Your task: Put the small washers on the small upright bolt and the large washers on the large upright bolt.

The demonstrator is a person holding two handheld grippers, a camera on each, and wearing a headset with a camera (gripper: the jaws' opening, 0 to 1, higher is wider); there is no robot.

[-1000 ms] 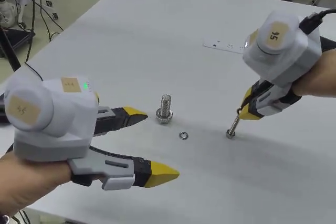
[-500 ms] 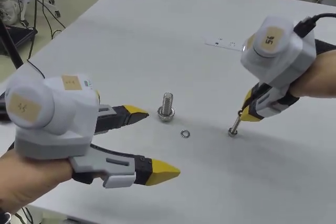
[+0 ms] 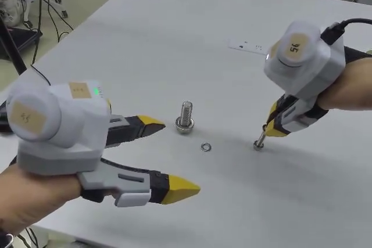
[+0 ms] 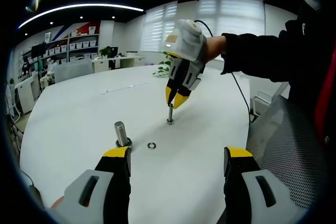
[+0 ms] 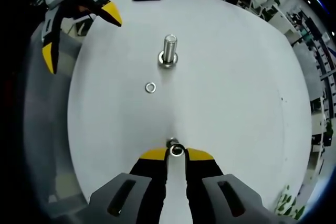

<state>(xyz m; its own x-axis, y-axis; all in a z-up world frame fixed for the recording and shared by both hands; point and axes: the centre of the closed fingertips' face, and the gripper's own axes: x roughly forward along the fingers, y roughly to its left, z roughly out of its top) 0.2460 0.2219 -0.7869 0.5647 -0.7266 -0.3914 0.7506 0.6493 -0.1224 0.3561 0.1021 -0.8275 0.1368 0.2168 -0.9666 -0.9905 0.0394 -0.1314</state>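
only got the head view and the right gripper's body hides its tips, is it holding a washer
Observer: Looks like it. In the right gripper view, the right gripper has a small ring, seemingly a washer, pinched between its nearly closed jaws.
Operator: bolt looks tilted from up here, is the washer over it
Observer: In the left gripper view the small bolt stands upright, with the right gripper's tips right at its top end. I cannot tell whether the washer is already around the thread.
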